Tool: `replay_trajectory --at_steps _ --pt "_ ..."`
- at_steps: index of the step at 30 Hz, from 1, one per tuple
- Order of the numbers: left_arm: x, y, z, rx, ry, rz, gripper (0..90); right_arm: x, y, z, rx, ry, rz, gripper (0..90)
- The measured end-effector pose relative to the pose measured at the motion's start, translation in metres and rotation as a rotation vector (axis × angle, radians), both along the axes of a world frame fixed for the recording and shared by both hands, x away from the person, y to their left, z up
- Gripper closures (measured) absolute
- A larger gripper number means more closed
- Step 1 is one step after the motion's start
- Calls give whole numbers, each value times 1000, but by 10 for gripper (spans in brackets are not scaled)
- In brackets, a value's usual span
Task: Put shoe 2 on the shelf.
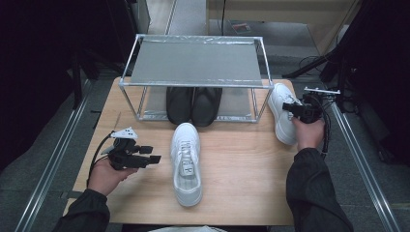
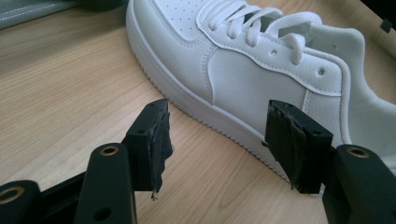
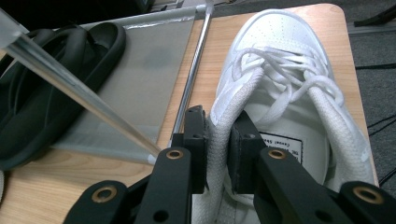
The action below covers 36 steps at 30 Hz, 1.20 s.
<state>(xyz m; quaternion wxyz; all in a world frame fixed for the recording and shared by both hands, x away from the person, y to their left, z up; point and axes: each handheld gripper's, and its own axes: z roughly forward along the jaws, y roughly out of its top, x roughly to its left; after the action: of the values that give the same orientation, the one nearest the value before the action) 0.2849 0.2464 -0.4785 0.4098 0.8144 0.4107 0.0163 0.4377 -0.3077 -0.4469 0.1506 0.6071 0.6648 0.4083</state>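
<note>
Dark surroundings frame a wooden table (image 1: 241, 159) with a metal-framed rack (image 1: 196, 63) at its far side, where a pair of black shoes (image 1: 193, 105) sits on the lower shelf. One white sneaker (image 1: 186, 162) lies in the middle of the table, toe toward the rack. Just left of it, the left gripper (image 2: 215, 140) rests low with its jaws wide apart and nothing between them, aimed at that sneaker's side. At the far right, beside the rack's corner, lies a second white sneaker (image 3: 289, 93); the right gripper (image 3: 218, 149) has its jaws drawn narrow, pinching the padded collar of this shoe.
</note>
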Motion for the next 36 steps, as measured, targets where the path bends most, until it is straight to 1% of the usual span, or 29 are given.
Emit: replay_trajectory --at_steps 3,4,7,10,14,17,22,24,28,29,33,36 --pt "2 -2 0 -5 3 -10 398 -4 -1 2 -10 -2 7 811" --pt "2 -3 1 -8 2 -5 395 -6 -2 4 -10 -5 9 811" --pt "3 -3 2 -14 -1 -13 405 -12 -4 6 -13 -4 12 810" --pt "5 -4 2 -16 2 -17 402 -17 -3 7 -30 -1 21 810" --pt "7 -6 3 -23 0 -19 393 -26 -2 8 -37 -4 28 810" --pt "10 -10 4 -26 -3 -32 392 -33 -4 10 -27 -11 26 809" --pt "15 -14 5 -33 -13 -50 392 -44 -5 13 -41 -22 29 809" --pt "17 -16 6 -36 -10 -58 393 -48 -6 14 -41 -26 30 809" --pt "21 -18 7 -38 -13 -70 390 -53 -8 15 -30 -24 25 809" --pt "22 -19 7 -42 -13 -72 390 -58 -8 16 -29 -19 20 809" --pt "27 -22 8 -48 -9 -79 383 -66 -9 18 -38 -27 29 809" --pt "30 -24 9 -51 -10 -84 381 -72 -8 19 -38 -24 28 810"
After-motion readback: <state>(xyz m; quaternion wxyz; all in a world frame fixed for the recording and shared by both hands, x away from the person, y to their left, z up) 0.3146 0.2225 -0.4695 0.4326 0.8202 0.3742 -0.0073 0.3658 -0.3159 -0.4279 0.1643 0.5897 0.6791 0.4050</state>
